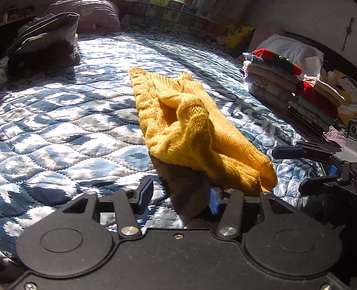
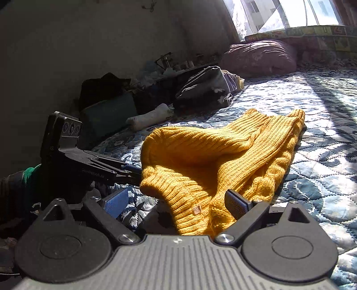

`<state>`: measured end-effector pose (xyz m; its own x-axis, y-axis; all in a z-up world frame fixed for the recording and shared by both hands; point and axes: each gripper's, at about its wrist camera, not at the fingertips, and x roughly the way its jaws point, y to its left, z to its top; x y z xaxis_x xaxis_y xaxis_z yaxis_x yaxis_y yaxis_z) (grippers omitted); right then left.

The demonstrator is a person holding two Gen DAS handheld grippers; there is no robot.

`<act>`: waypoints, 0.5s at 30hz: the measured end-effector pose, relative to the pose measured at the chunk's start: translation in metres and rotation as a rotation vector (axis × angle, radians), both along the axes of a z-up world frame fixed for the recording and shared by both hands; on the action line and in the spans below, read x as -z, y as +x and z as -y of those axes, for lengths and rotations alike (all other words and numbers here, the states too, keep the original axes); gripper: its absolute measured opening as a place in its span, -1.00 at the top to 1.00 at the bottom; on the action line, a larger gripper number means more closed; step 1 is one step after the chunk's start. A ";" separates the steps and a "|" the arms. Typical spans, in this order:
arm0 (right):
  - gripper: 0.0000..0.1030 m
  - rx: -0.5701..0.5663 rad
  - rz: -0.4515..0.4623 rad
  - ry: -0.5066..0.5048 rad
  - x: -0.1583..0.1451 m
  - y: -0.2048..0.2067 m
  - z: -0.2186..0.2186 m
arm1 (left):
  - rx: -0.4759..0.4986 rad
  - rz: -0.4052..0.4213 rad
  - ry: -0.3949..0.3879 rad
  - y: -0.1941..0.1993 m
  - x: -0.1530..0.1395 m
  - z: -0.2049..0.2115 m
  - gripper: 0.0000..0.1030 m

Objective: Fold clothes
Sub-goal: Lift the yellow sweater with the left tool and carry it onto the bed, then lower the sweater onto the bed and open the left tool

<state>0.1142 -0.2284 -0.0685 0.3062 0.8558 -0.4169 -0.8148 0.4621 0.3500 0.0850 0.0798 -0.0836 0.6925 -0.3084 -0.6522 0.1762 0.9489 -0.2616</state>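
A mustard-yellow knit sweater lies bunched and partly folded lengthwise on a blue-and-white quilted bed. My left gripper is open at the sweater's near end, and the knit edge rests over its right finger. In the right wrist view the sweater's ribbed hem sags between the open fingers of my right gripper. The left gripper comes in from the left there, its tips touching the sweater's edge. In the left wrist view the right gripper shows at the right, fingers spread.
Two stacks of folded clothes stand at the bed's right side, beside plush toys. Dark pillows and a pink duvet lie at the far left. Bags and clutter line the wall.
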 end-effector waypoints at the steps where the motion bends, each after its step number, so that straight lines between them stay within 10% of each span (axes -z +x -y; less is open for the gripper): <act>1: -0.79 -0.011 -0.006 -0.005 -0.001 -0.008 0.004 | 0.000 -0.005 0.003 -0.009 0.000 -0.002 -0.01; 11: -0.84 0.243 -0.071 0.247 -0.004 0.009 0.044 | -0.155 0.106 -0.102 -0.025 -0.042 -0.015 -0.11; 15: -0.83 0.342 -0.074 0.201 0.016 0.038 0.018 | -0.157 0.124 -0.069 0.003 -0.029 0.013 -0.11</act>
